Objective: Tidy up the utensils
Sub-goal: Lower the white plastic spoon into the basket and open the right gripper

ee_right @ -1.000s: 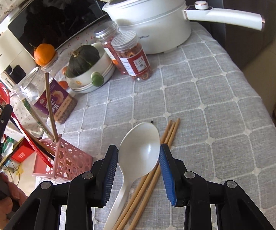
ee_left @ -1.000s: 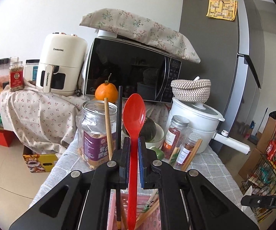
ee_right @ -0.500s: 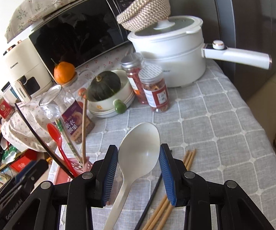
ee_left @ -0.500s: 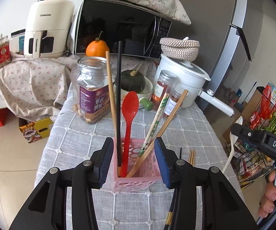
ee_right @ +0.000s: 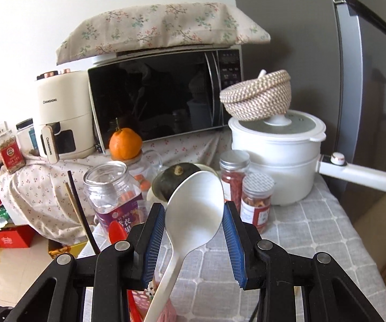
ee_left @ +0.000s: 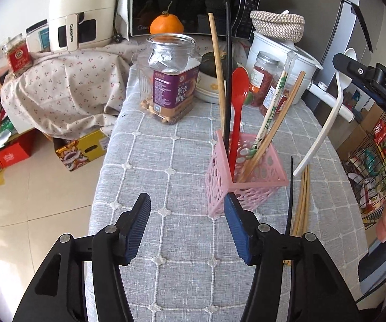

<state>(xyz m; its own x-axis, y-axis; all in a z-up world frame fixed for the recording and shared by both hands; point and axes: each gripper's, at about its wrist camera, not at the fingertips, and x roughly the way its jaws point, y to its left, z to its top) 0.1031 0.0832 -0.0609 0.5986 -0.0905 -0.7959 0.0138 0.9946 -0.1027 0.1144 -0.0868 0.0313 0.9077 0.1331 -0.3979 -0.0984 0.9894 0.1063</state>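
A pink perforated holder (ee_left: 246, 182) stands on the grey checked tablecloth (ee_left: 166, 177). It holds a red spoon (ee_left: 238, 107), a black chopstick (ee_left: 228, 80), wooden chopsticks and a wrapped pair. My left gripper (ee_left: 187, 220) is open and empty, just in front of and left of the holder. My right gripper (ee_right: 194, 222) is shut on the bowl of a white spoon (ee_right: 193, 214); the spoon also shows in the left wrist view (ee_left: 324, 131), held in the air right of the holder with its handle hanging down. Several loose chopsticks (ee_left: 301, 201) lie right of the holder.
A nut jar (ee_left: 172, 77), two spice jars (ee_right: 246, 193), a bowl with a squash (ee_right: 176, 179) and a white pot (ee_right: 278, 155) stand behind. A microwave (ee_right: 163, 91) and an air fryer (ee_right: 61, 115) are at the back. The floor drops off left of the table.
My left gripper let go of the red spoon in the holder, opened and drew back. My right gripper lifted the white spoon off the table and raised it beside the holder.
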